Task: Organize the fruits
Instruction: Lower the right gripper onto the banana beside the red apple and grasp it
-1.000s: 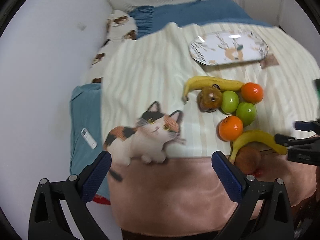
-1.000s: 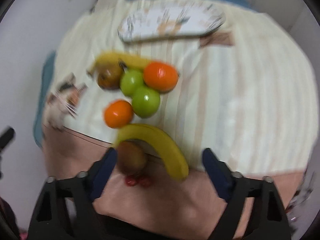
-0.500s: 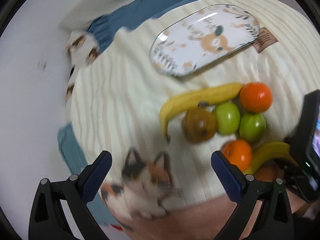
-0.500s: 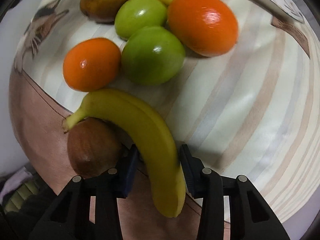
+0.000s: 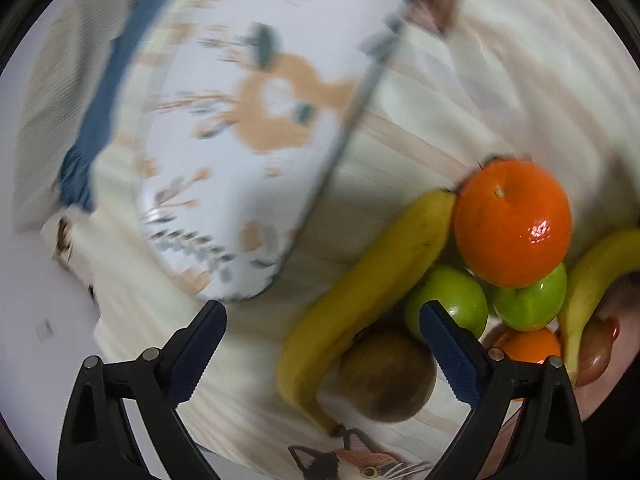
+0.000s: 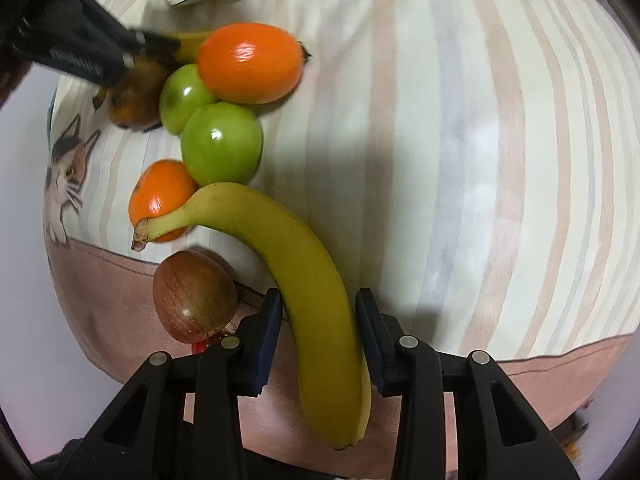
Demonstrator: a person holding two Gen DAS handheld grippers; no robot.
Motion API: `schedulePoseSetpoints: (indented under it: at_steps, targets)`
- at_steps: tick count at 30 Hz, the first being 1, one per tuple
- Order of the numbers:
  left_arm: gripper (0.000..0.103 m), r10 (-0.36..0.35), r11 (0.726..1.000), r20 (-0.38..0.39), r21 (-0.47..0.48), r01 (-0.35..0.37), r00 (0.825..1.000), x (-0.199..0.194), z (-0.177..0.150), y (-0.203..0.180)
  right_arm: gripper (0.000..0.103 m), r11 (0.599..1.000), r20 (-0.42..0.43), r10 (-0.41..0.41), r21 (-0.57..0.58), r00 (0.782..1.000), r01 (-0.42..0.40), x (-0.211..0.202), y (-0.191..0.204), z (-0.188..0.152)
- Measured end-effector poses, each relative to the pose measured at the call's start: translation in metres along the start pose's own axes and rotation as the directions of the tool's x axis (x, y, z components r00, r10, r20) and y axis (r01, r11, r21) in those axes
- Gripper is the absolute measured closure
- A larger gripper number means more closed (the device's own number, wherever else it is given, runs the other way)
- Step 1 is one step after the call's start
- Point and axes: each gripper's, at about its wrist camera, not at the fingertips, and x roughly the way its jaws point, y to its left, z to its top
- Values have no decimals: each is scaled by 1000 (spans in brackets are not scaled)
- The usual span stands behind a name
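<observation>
Down by the pink edge of the striped blanket (image 6: 460, 140), the right gripper (image 6: 318, 328) had its blue pads on both sides of a banana (image 6: 308, 280). Its jaws had just been closing and now squeezed that banana. A brown fruit (image 6: 194, 296) lay just beside it. Two green fruits (image 6: 222, 144) and two oranges (image 6: 250, 63) sat close together past the banana's stem. The left gripper (image 5: 322, 350) was wide apart and held nothing, though its jaws had just been closing a little. A second banana (image 5: 372, 280) and another brown fruit (image 5: 388, 376) lay between its pads. The deer plate (image 5: 248, 148) sat near the fruit, with nothing on it.
</observation>
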Motion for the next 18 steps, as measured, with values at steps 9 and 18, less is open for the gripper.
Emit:
schedulePoseSetpoints:
  at_steps: [9, 18]
  targets:
    - [25, -66, 998, 41, 23, 65, 997, 7, 4, 11, 62, 1000, -35, -3, 8, 999, 3, 10, -26, -6]
    - [31, 63, 978, 15, 200, -65, 998, 17, -8, -21, 66, 987, -104, -120, -121, 987, 107, 72, 18, 11]
